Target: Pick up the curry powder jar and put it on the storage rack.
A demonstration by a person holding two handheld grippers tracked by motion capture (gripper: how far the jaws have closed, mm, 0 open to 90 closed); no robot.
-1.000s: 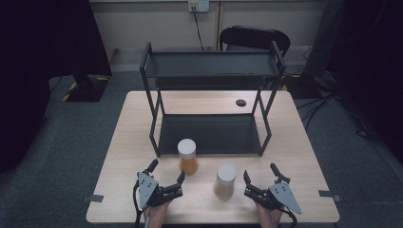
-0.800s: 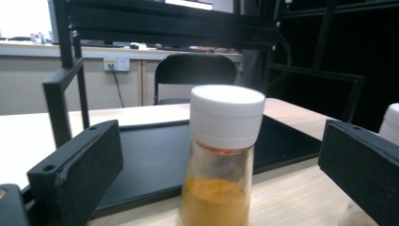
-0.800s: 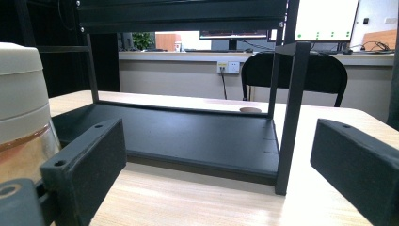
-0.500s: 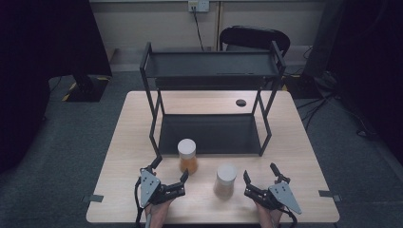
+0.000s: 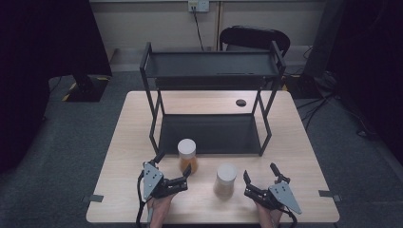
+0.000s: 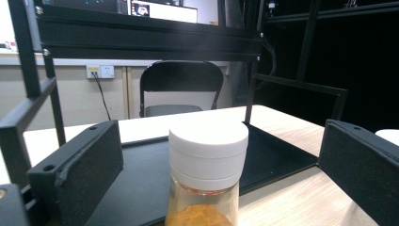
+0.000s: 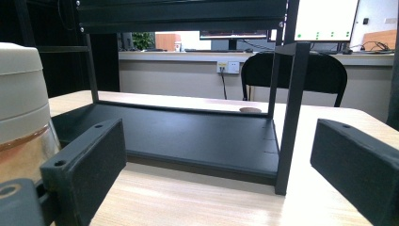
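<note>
high view: my left gripper point(image 5: 172, 170) spread around white-lidded glass jar of orange powder point(image 5: 187, 155) on wooden counter point(image 5: 123, 142), right gripper point(image 5: 261, 177) spread beside cream-lidded jar point(image 5: 225, 180) | left gripper view: orange jar point(image 6: 207, 174) between jaws, untouched | right gripper view: cream jar point(image 7: 21, 113) outside left jaw, black metal shelf rack point(image 7: 188, 132) ahead

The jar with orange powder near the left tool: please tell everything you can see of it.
The jar is clear, looks like glass or plastic, and has a white ribbed screw cap. Orange-brown powder fills its lower part. It stands upright on the wooden table, just before the black shelf, between the open jaws of the left tool, untouched.
</note>
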